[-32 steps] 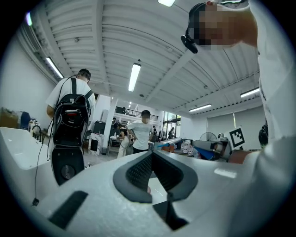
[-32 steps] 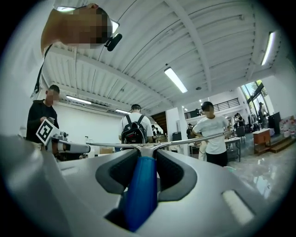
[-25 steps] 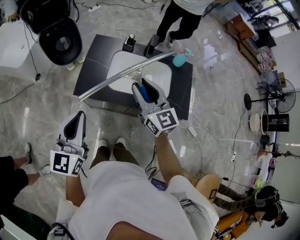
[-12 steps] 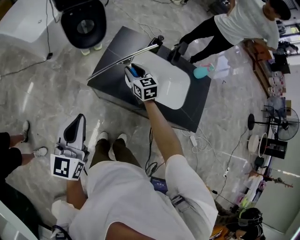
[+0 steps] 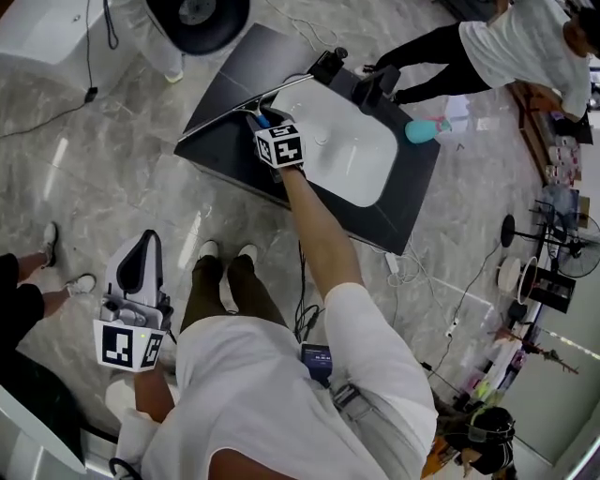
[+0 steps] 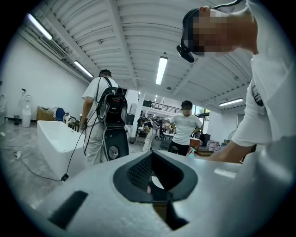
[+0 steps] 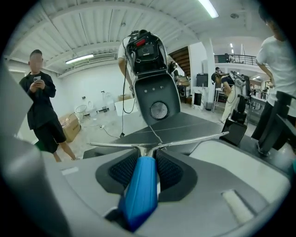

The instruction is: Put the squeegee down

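Observation:
The squeegee has a blue handle (image 7: 141, 194) and a long metal blade (image 7: 157, 142). My right gripper (image 5: 265, 127) is shut on the handle and reaches out over the front left part of the dark countertop (image 5: 225, 84), beside the white basin (image 5: 347, 141). In the head view the blade (image 5: 246, 106) runs slantwise above the counter's left side; I cannot tell whether it touches. My left gripper (image 5: 142, 255) hangs low at my left side over the floor, its tips together and nothing in it.
A teal spray bottle (image 5: 424, 129) and black fittings (image 5: 328, 64) stand at the counter's far side. One person (image 5: 506, 47) stands beyond the counter, another (image 5: 23, 309) at my left. A black round unit (image 5: 197, 14) and floor cables (image 5: 394, 262) lie nearby.
My right gripper has carried the squeegee down and away from me, from over the basin to the counter's front left. The left gripper has sunk a little at my side.

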A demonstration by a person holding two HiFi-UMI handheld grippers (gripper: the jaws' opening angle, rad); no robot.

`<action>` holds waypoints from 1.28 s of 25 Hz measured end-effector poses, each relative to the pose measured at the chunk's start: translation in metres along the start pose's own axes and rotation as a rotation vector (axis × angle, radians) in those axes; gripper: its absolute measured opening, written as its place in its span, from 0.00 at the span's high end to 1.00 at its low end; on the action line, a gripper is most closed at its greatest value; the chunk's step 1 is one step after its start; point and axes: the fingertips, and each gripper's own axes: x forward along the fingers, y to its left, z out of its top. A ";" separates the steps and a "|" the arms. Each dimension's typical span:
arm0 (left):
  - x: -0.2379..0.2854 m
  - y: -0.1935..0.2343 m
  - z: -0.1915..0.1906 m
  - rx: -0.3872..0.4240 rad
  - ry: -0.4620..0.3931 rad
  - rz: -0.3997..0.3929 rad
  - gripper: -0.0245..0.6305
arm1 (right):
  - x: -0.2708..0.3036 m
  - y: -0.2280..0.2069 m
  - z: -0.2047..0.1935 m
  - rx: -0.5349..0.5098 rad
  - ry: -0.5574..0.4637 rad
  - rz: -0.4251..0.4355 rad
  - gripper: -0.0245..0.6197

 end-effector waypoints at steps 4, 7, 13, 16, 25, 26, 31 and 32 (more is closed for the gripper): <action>0.013 0.002 -0.009 -0.015 0.011 -0.006 0.95 | 0.012 -0.004 -0.013 0.015 0.024 0.006 0.74; 0.023 0.002 -0.011 -0.019 0.014 -0.013 0.95 | 0.016 -0.005 -0.021 0.024 0.034 0.010 0.74; 0.039 0.007 -0.014 -0.020 0.020 -0.023 0.95 | 0.021 -0.007 -0.040 0.030 0.076 0.006 0.74; 0.041 0.009 -0.014 -0.021 0.025 -0.023 0.95 | 0.021 -0.006 -0.044 0.035 0.069 0.003 0.74; 0.052 0.007 -0.019 -0.025 0.029 -0.036 0.95 | 0.018 -0.006 -0.039 0.046 0.039 0.008 0.72; 0.054 0.007 -0.019 -0.025 0.029 -0.038 0.95 | 0.017 -0.008 -0.037 0.046 0.029 0.006 0.71; 0.058 0.007 -0.022 -0.026 0.031 -0.044 0.95 | 0.000 -0.013 -0.012 0.041 -0.057 -0.007 0.70; 0.059 0.006 -0.021 -0.026 0.031 -0.046 0.95 | -0.007 -0.012 -0.005 0.034 -0.080 -0.007 0.70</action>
